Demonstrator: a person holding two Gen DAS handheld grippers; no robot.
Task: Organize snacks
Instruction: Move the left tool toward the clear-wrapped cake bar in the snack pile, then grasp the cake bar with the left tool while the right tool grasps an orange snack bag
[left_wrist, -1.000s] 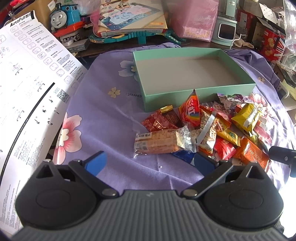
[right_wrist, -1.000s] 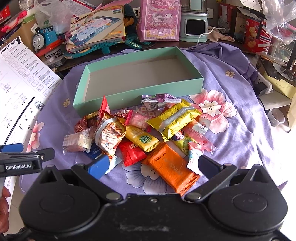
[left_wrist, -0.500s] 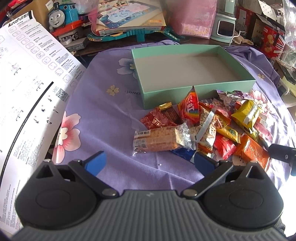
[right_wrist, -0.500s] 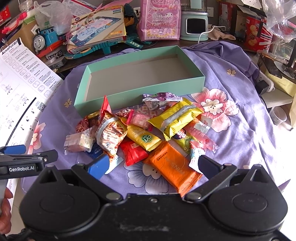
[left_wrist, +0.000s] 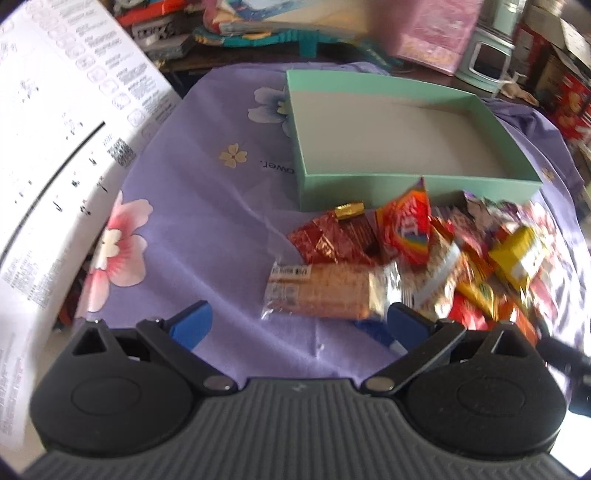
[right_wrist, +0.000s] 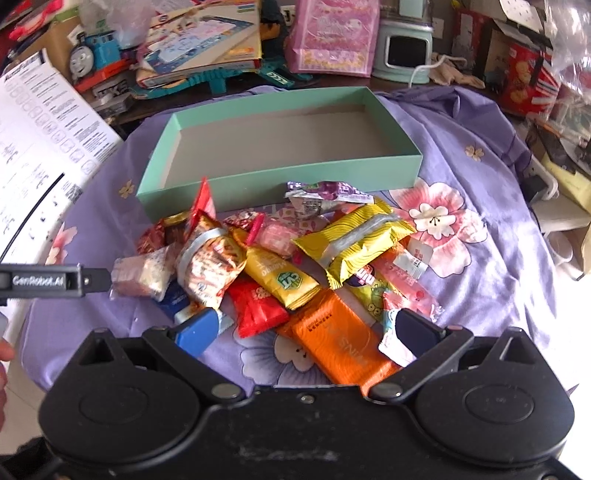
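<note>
An empty mint-green box (left_wrist: 406, 184) (right_wrist: 280, 184) sits on the purple floral cloth. A pile of snack packets lies in front of it. My left gripper (left_wrist: 299, 325) is open just short of a clear-wrapped cracker packet (left_wrist: 325, 291), which also shows in the right wrist view (right_wrist: 142, 273). Red foil packets (left_wrist: 332, 240) lie behind the cracker packet. My right gripper (right_wrist: 303, 330) is open over an orange packet (right_wrist: 336, 343), with a red packet (right_wrist: 256, 308) and a yellow packet (right_wrist: 354, 240) beyond. The left gripper's finger (right_wrist: 55, 280) shows at the left of the right wrist view.
A white printed sheet (left_wrist: 55, 147) hangs over the table's left side. Toys, a Thomas train (right_wrist: 92, 59), books and a pink bag (right_wrist: 332, 37) crowd the back. Boxes and clutter stand at the right edge (right_wrist: 524, 74).
My left gripper has moved forward and right toward the cracker packet. My right gripper has moved slightly closer to the pile. Both stay open.
</note>
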